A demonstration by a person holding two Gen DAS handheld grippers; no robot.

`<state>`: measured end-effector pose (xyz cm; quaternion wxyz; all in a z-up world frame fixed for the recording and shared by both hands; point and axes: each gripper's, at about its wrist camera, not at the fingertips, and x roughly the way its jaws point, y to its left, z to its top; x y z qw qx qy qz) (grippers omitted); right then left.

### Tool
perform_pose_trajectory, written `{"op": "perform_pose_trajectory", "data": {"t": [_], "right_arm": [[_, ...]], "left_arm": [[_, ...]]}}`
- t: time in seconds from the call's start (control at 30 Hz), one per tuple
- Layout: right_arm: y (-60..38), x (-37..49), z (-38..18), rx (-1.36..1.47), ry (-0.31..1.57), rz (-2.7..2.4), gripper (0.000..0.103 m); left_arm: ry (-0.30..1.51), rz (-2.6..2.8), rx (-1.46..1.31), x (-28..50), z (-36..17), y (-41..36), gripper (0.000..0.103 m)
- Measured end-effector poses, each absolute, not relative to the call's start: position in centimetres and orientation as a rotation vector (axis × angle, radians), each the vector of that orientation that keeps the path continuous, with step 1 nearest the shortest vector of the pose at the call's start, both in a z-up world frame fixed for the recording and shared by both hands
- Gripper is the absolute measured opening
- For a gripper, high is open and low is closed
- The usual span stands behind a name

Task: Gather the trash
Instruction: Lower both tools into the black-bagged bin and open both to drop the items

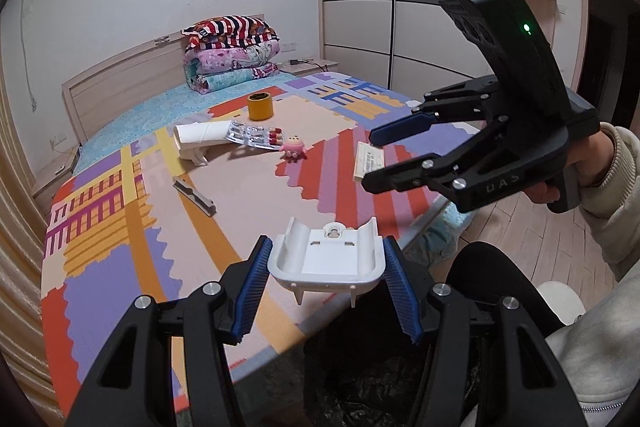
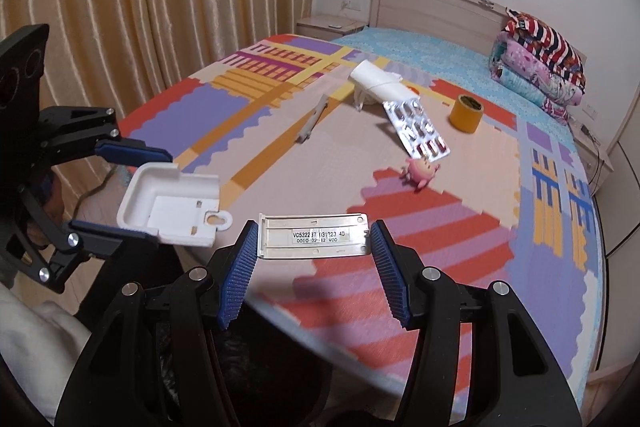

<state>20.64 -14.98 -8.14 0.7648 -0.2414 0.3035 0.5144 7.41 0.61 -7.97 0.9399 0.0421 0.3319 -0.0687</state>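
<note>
A person stands at the near edge of a bed [image 1: 120,227] covered by a patchwork-pattern mat, holding 2 handheld grippers. The left gripper [image 1: 326,279] is clamped on a white plastic bracket [image 1: 328,259] with a keyhole slot, its blue ribbed pads pressing both sides. The right gripper [image 2: 312,259] is clamped on a flat silver plate [image 2: 314,237] whose white label reads roughly "VC532237 031223 4D" above "0010 02 42 V00"; some digits are blurred. In the left wrist view, faint letters on the right gripper's body look like "DAS". Both pieces hang above a black bin bag [image 1: 380,379] below the mat's near edge. Mid-mat lie a white tube [image 2: 376,81], a blister pack [image 2: 416,129] of red capsules, a pink toy [image 2: 420,171], a yellow tape roll [image 2: 466,115] and a grey strip [image 1: 195,195]. Folded quilts [image 1: 232,55] sit against the headboard.
</note>
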Motion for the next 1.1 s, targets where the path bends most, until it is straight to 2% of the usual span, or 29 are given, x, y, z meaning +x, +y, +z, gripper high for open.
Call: {"op": "perform_pose_trajectory", "data": {"t": [0.33,1.1], "right_arm": [[-18.5,17.0,-11.7,-0.505,0.725,1.145,0.057],[-19.1,14.8,-25.4,-0.626,1.032,1.144,0.057]], "left_arm": [[0.726,-0.171,0.048,4.9,-10.3,-1.2,0.054],[1.051,-0.243,0.004,5.7,-23.5,-3.7,0.054]]}}
